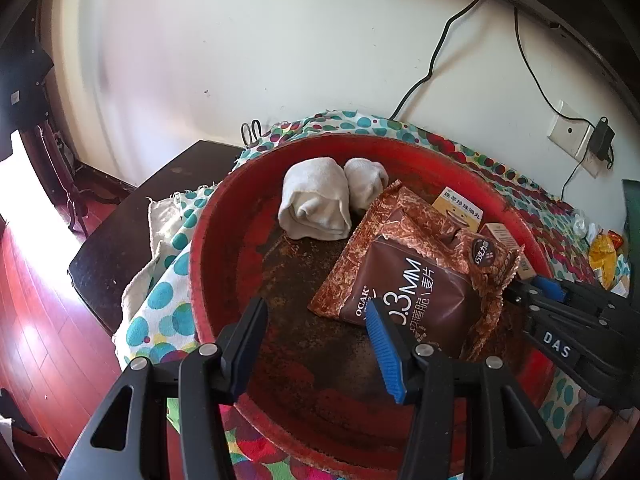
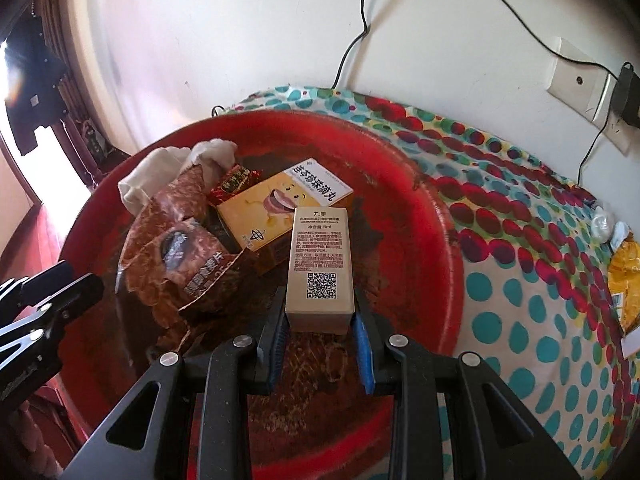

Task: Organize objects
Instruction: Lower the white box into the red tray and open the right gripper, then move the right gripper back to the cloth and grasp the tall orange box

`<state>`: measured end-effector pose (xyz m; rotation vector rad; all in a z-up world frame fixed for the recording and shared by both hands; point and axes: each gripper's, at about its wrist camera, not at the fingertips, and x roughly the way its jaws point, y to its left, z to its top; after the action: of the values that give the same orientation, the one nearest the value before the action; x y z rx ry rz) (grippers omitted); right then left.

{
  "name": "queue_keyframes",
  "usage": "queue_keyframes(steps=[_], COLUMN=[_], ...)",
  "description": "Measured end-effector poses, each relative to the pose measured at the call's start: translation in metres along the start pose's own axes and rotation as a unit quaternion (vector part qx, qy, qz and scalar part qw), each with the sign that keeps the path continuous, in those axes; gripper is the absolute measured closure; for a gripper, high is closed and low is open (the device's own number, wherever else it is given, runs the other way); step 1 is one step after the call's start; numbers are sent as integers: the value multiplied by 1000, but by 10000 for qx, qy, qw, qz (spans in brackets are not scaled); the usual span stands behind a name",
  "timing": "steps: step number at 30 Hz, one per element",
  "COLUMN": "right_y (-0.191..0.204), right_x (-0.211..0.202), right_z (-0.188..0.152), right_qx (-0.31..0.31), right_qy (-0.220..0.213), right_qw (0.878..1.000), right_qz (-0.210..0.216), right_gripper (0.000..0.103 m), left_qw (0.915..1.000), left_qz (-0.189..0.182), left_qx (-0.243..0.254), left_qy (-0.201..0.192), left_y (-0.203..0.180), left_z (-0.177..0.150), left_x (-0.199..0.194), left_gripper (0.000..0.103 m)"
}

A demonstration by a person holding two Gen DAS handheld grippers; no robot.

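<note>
- Left wrist view: the left gripper (image 1: pixel 316 344) hangs with its jaws apart and nothing between them, over the bare, worn floor of the red basin (image 1: pixel 256 184).
- The brown snack bag (image 1: pixel 404 276) lies just ahead and to the right of its blue pad, long axis running up and away toward the far rim; the rolled white socks (image 1: pixel 316 200) sit farther off near the back wall.
- At the right edge the right gripper (image 1: pixel 532 292) reaches in over the basin rim, a tan box (image 1: pixel 500 236) at its tips.
- Right wrist view: the right gripper (image 2: pixel 320 332) is clamped on the near end of the tan box (image 2: pixel 320 260), which points straight away along the fingers, QR code upward, over the basin floor.
- Directly past the box's far end lies the yellow box (image 2: pixel 280 204), slanted across its line; the snack bag (image 2: pixel 180 248) is to the left.
- Judgement: the right hand alone governs the setting-down; free floor lies to the right of the held box, and pushing forward risks bumping the yellow box.
- The left gripper (image 2: pixel 52 300) shows at the left edge, well clear of the box.
</note>
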<state>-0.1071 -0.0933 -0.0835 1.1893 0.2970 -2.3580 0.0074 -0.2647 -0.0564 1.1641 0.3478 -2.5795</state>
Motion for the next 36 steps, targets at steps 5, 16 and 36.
queue_keyframes(steps=[5, 16, 36], right_y=[2, -2, -209], right_x=[2, -22, -93], right_z=[0, -2, -72], right_qx=[-38, -92, 1849], right_qy=[7, -329, -694], right_qw=[10000, 9993, 9682], right_qz=[-38, -139, -1535], right_gripper=[69, 45, 34], left_qw=[10000, 9999, 9992], left_qz=[-2, 24, 111], left_qx=[6, 98, 375], left_qy=[23, -2, 17], left_y=[0, -3, -17], left_z=[0, -2, -9], left_x=[2, 0, 3], left_gripper=[50, 50, 50])
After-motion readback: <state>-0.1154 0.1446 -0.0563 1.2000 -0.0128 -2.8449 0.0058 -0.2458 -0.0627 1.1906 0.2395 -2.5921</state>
